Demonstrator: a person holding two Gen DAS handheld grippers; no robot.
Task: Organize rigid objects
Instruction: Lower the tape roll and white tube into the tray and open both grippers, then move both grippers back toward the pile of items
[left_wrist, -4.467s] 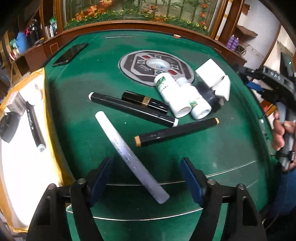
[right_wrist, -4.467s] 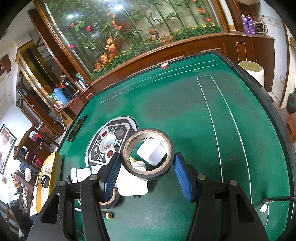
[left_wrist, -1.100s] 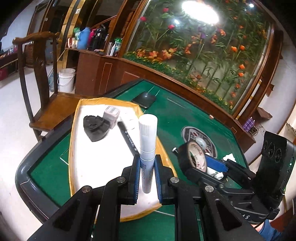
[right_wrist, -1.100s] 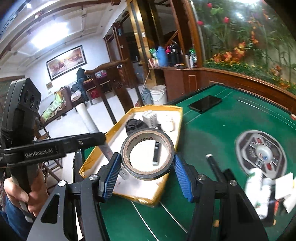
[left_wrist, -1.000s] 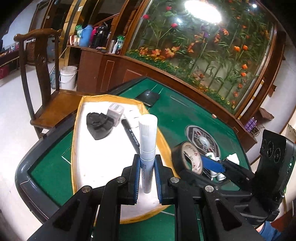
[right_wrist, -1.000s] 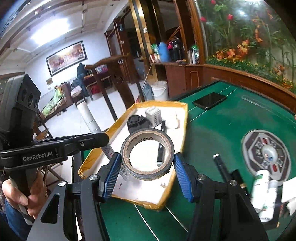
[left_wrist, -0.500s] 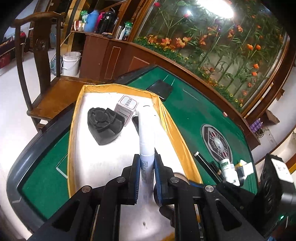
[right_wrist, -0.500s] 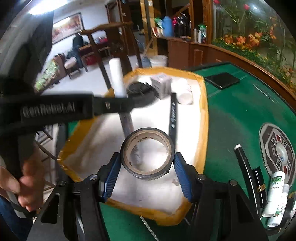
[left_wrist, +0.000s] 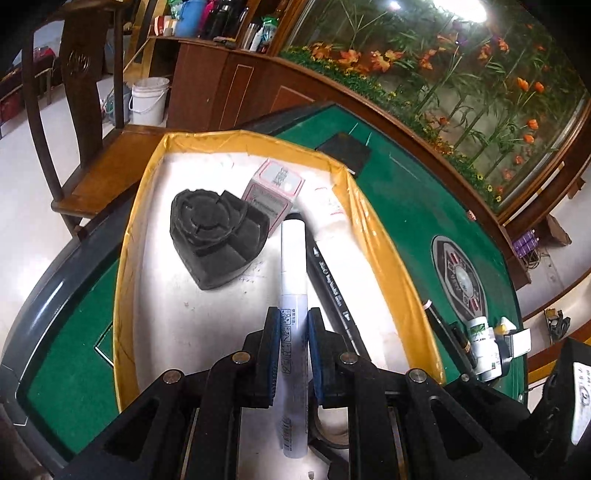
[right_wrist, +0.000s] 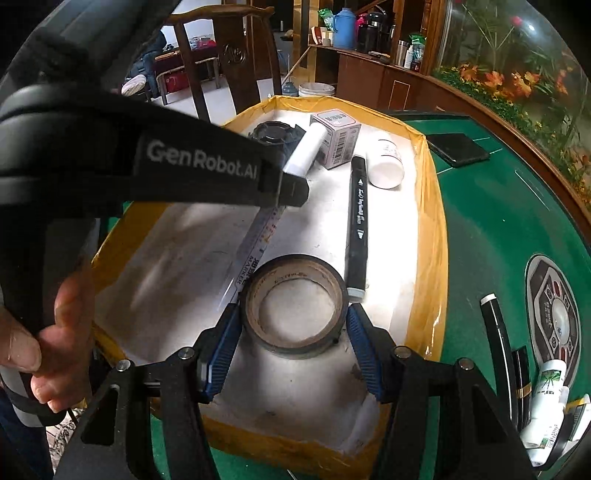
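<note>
My left gripper (left_wrist: 292, 325) is shut on a silver-white marker (left_wrist: 293, 280) that points forward over the white floor of the yellow-rimmed tray (left_wrist: 388, 251). My right gripper (right_wrist: 291, 328) is shut on a black tape roll (right_wrist: 293, 301), held low over the near part of the tray (right_wrist: 430, 206). In the right wrist view the left gripper's body crosses from the left, and the marker (right_wrist: 306, 153) sticks out past it. A person's hand (right_wrist: 55, 332) grips the left tool.
In the tray lie a black marker (right_wrist: 358, 221), a black plastic part (left_wrist: 214, 240), a small box (left_wrist: 275, 190) and a white bottle (right_wrist: 386, 162). On the green felt are pens (right_wrist: 498, 343), white bottles (left_wrist: 480, 339), a phone (right_wrist: 456, 147) and a round centre panel (left_wrist: 460, 280). A wooden chair (left_wrist: 85, 110) stands beyond.
Both grippers came down and forward over the tray, each keeping its hold. The marker tip now sits near the black part and the tape roll hangs close above the tray floor.
</note>
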